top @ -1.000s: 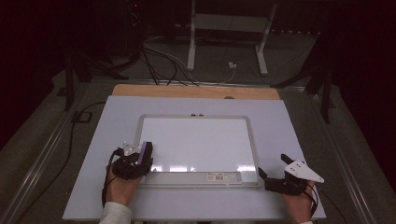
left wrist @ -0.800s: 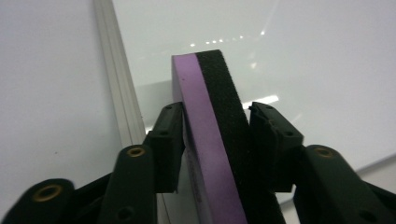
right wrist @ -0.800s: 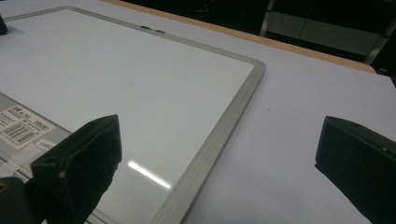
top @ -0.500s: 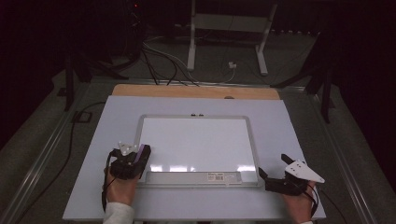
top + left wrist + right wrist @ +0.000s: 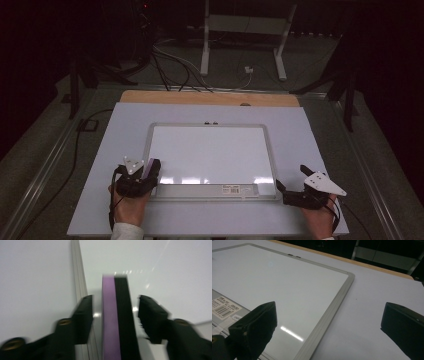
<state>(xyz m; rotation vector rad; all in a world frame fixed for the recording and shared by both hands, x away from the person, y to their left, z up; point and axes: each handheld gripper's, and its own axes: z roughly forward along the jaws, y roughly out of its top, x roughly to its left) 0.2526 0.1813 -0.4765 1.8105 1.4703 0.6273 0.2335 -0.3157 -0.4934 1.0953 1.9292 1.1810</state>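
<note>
A purple-and-black eraser (image 5: 116, 320) stands on its narrow side on the whiteboard (image 5: 162, 270), just inside its left frame rail. My left gripper (image 5: 115, 298) straddles it, and its jaws have just been opening; a gap shows on each side of the eraser. From above, the left gripper (image 5: 151, 170) sits at the near left corner of the whiteboard (image 5: 212, 155), with the eraser (image 5: 148, 166) as a purple strip between its jaws. My right gripper (image 5: 291, 177) rests open by the near right corner. Nothing is between the jaws of the right gripper (image 5: 329, 315).
The whiteboard (image 5: 274, 277) lies on a pale lavender table sheet (image 5: 115, 150) with a wooden strip (image 5: 210, 98) along the far edge. A barcode label (image 5: 224, 307) sits on the board's near rail. Beyond the table are cables (image 5: 170, 60) and a white stand (image 5: 245, 30) on the floor.
My left gripper has drifted slightly toward the near left corner, with the eraser still between its jaws. The right hand has stayed put.
</note>
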